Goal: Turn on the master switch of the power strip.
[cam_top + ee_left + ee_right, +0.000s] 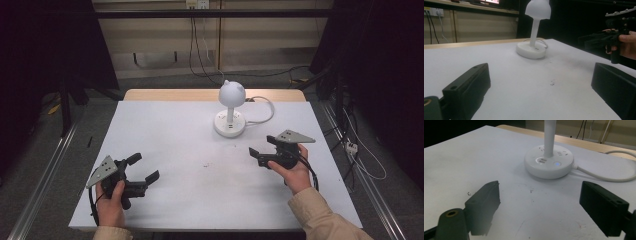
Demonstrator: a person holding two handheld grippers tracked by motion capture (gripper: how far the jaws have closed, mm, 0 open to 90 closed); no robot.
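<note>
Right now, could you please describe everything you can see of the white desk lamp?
The white desk lamp stands upright at the table's far middle, untouched. A rounded, matte plastic-looking shade with two small ear-like bumps tops a slim straight stem. Its round base carries sockets, USB ports and a small blue-lit button. A white cord leaves the base and curves along the tabletop.

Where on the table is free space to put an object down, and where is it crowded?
The white table is bare on its whole left half, from the lamp to the left edge, and in the middle between the left tongs and the right tongs. It is crowded only at the far centre-right, around the lamp base and its looped cord.
</note>
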